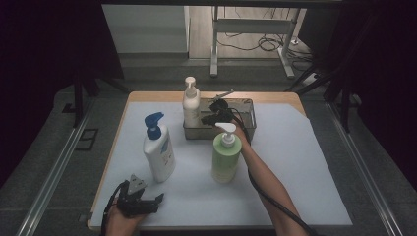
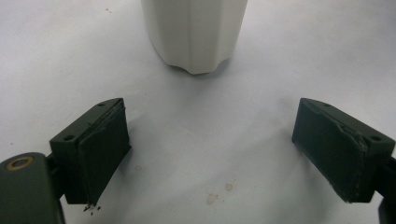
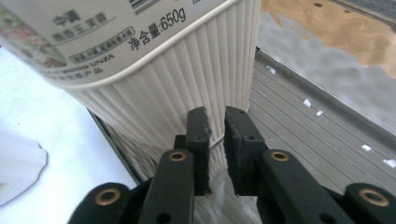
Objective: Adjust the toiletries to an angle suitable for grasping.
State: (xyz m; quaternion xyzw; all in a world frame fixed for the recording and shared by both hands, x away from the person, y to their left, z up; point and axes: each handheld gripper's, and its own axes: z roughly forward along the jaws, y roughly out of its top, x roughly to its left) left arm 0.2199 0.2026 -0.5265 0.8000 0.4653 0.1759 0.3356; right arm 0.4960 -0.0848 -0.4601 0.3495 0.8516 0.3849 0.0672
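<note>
Counting 3 pump bottles (image 1: 159, 147), 1 tray (image 1: 248, 114)

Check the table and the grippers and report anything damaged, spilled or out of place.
The rubber pads on the left gripper look worn: their edges are chipped and ragged, with dark crumbs beside one pad. A few small pale stains mark the white mat between the jaws. The three bottles stand upright and nothing looks spilled.
</note>
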